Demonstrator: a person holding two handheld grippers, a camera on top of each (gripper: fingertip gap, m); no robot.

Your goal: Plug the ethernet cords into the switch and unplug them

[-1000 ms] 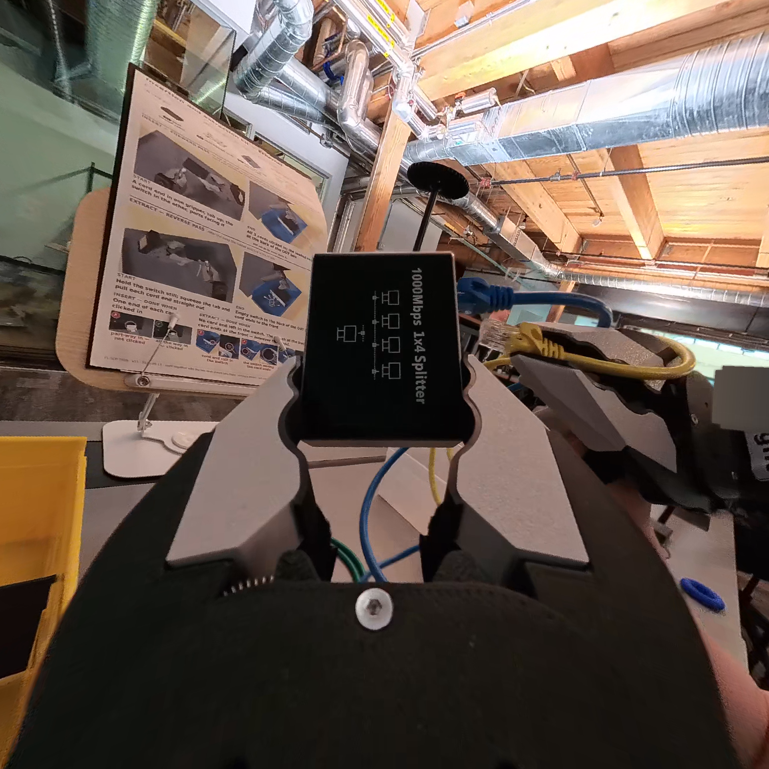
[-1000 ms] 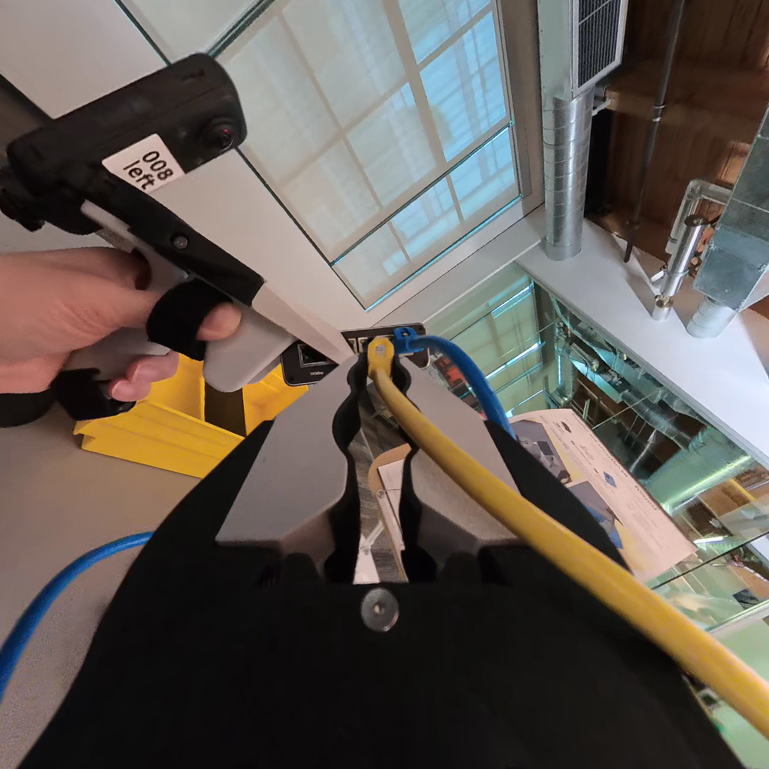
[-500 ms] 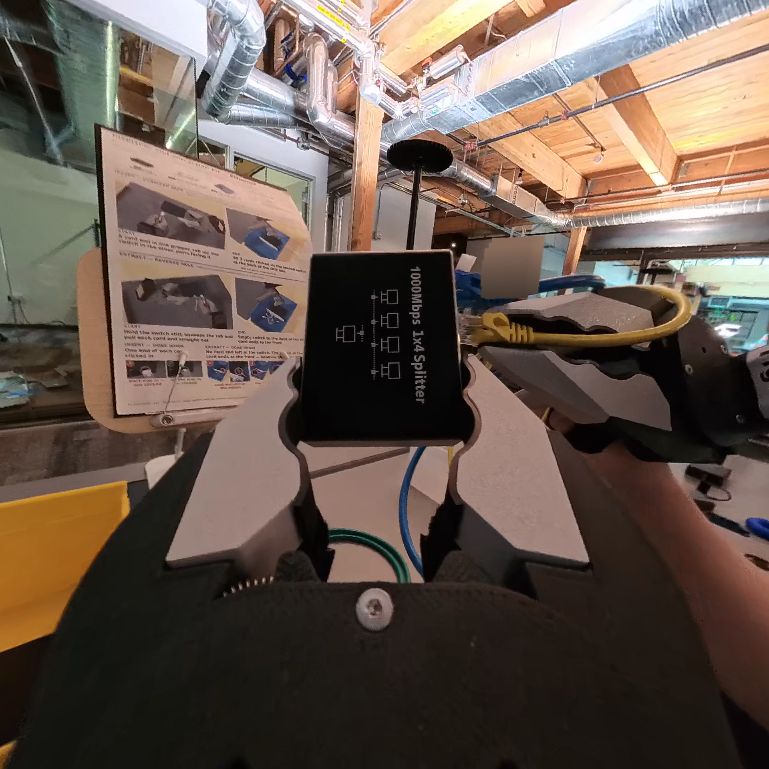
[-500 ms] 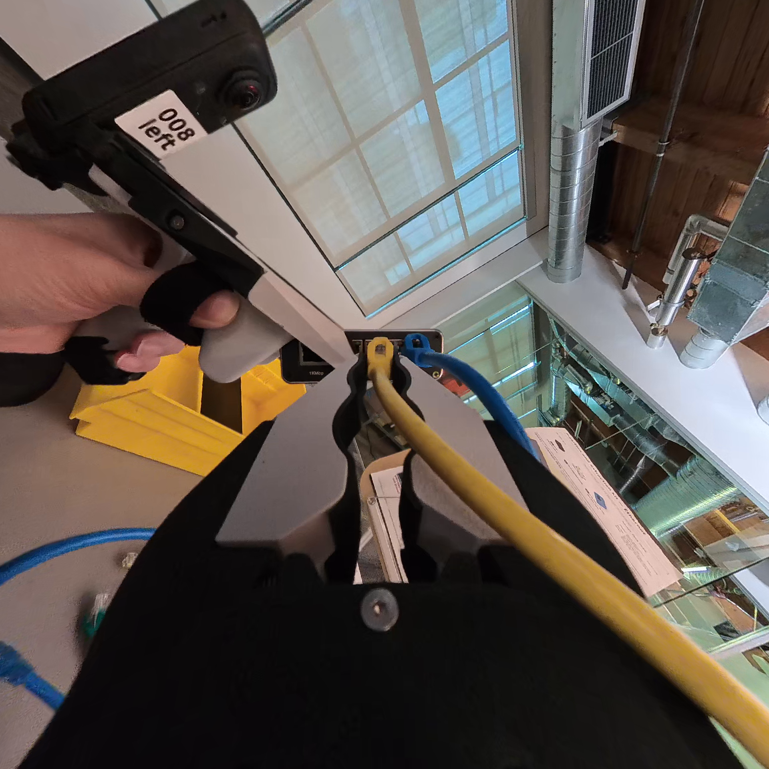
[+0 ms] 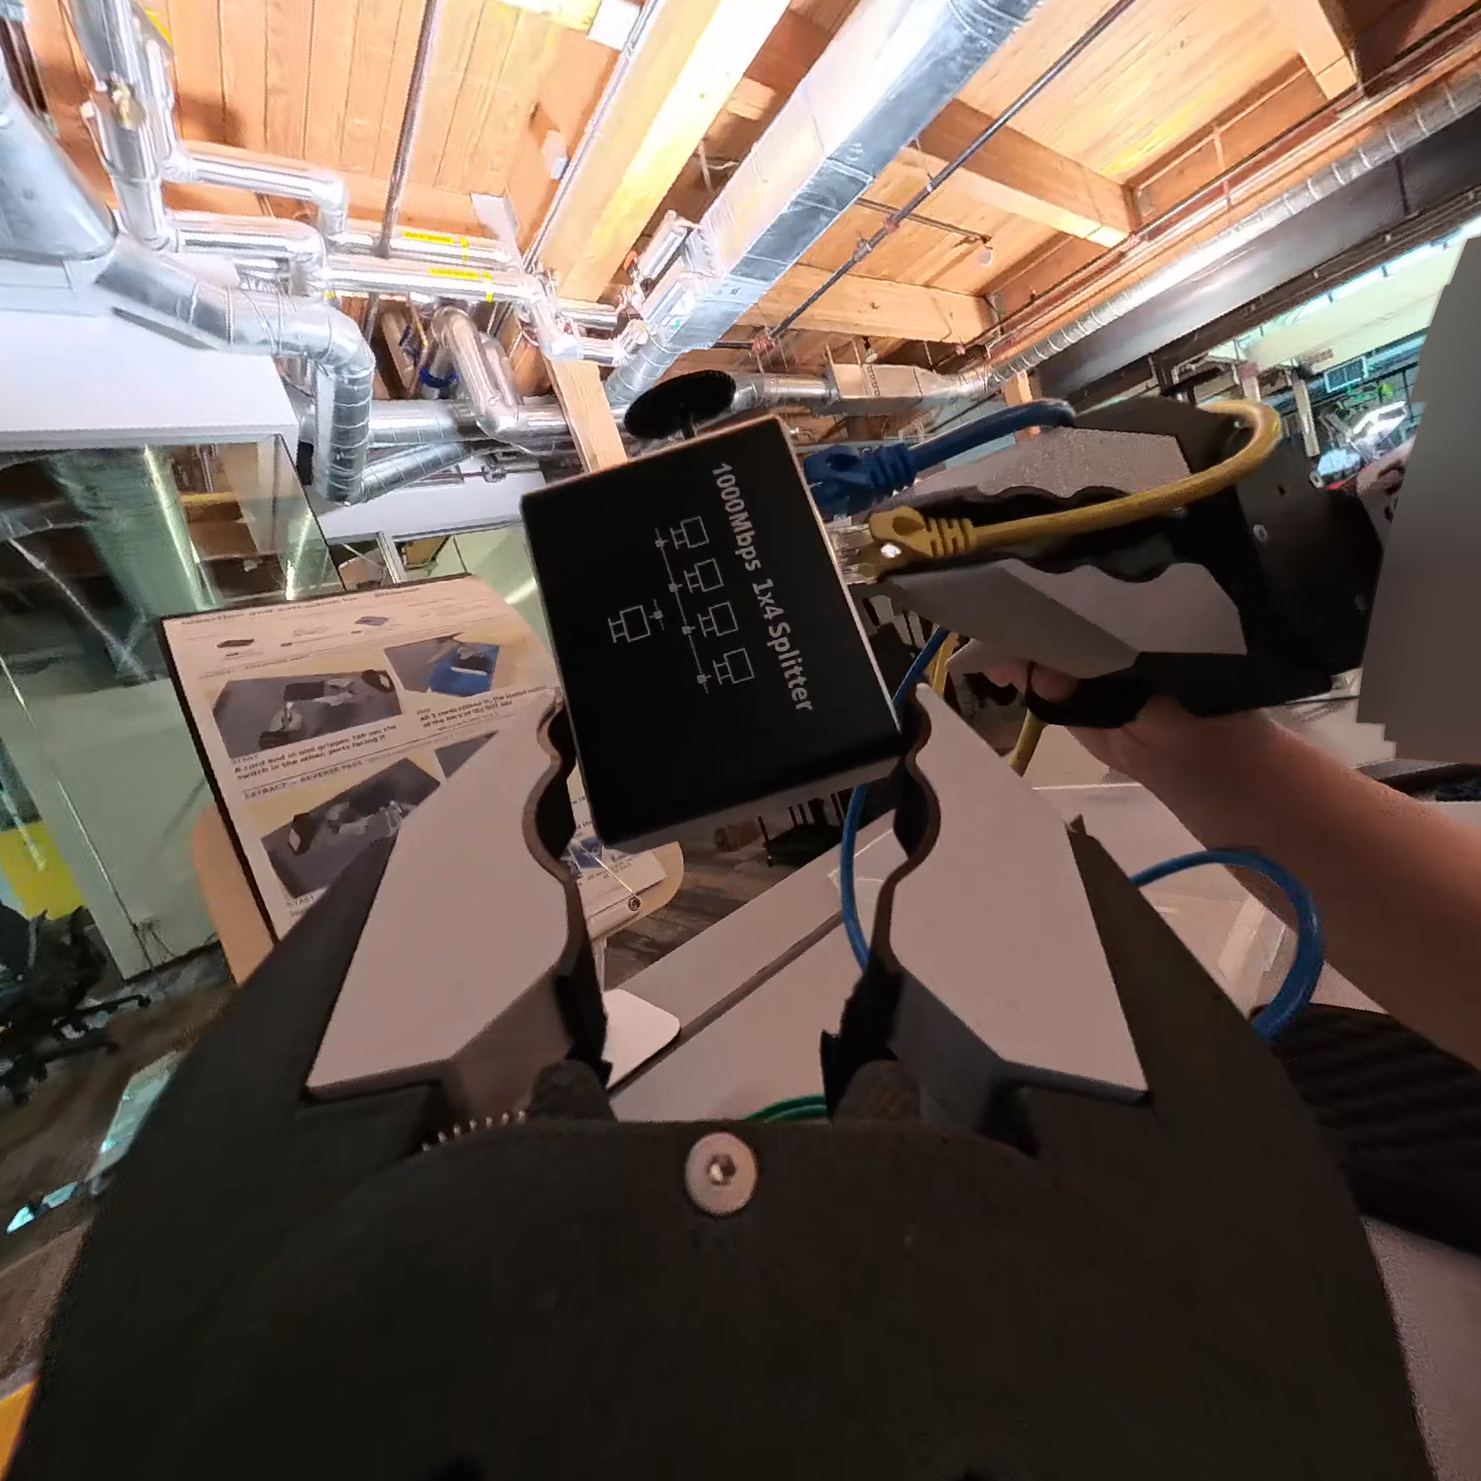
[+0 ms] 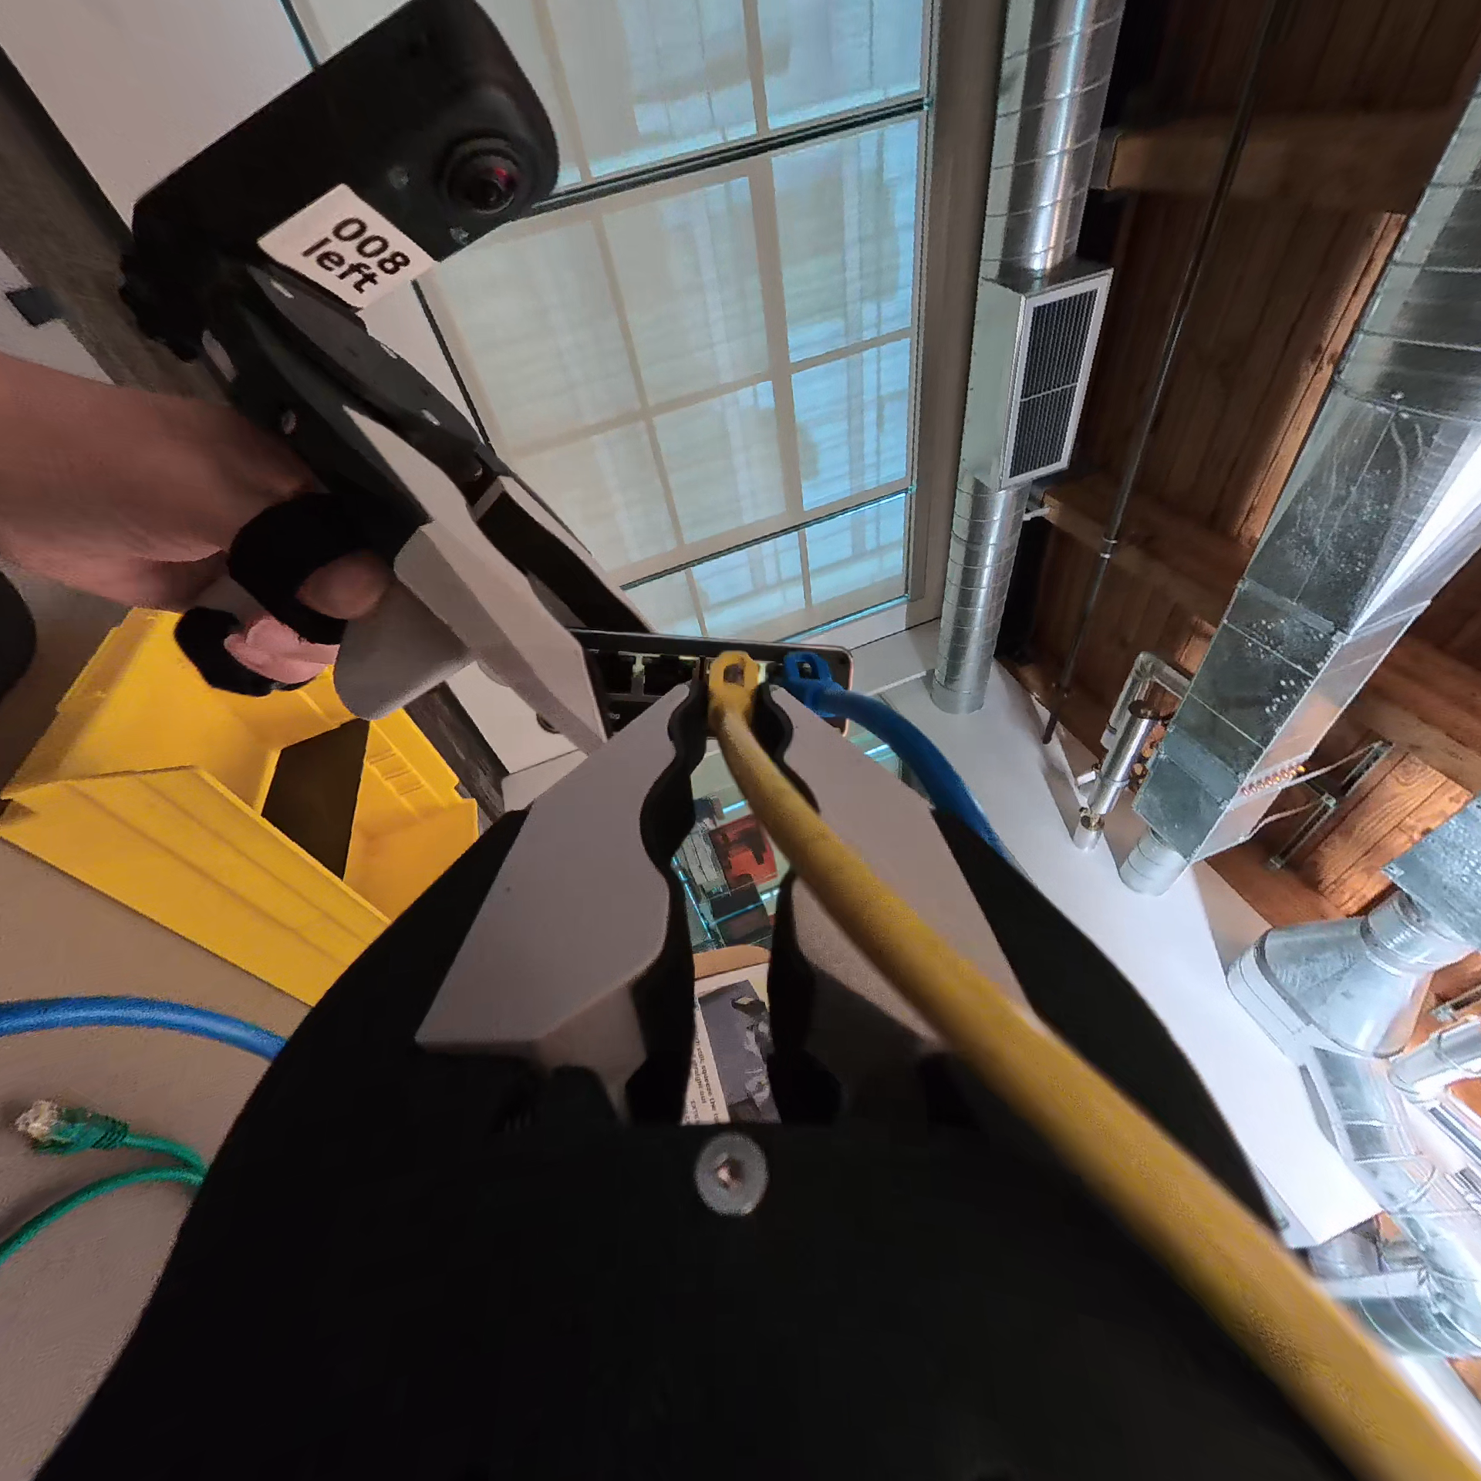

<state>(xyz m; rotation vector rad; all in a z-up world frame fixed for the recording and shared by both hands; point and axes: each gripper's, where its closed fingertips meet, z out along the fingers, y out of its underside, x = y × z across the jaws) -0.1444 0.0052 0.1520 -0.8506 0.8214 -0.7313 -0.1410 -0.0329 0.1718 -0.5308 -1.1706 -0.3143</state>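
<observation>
Flat black rectangular switch box [image 5: 709, 621] is clamped by the left claw [image 5: 733, 789], raised off the bench – ports exposed. Yellow ethernet cord plug [image 6: 731, 677] is pinched in the right claw [image 6: 728, 705] at a port, beside the plugged blue cord [image 6: 809, 677] – seating unclear.

Tilted black switch [image 5: 713, 633], blue cord [image 5: 861, 473] plugged in, yellow cord [image 5: 922, 535] at port
</observation>
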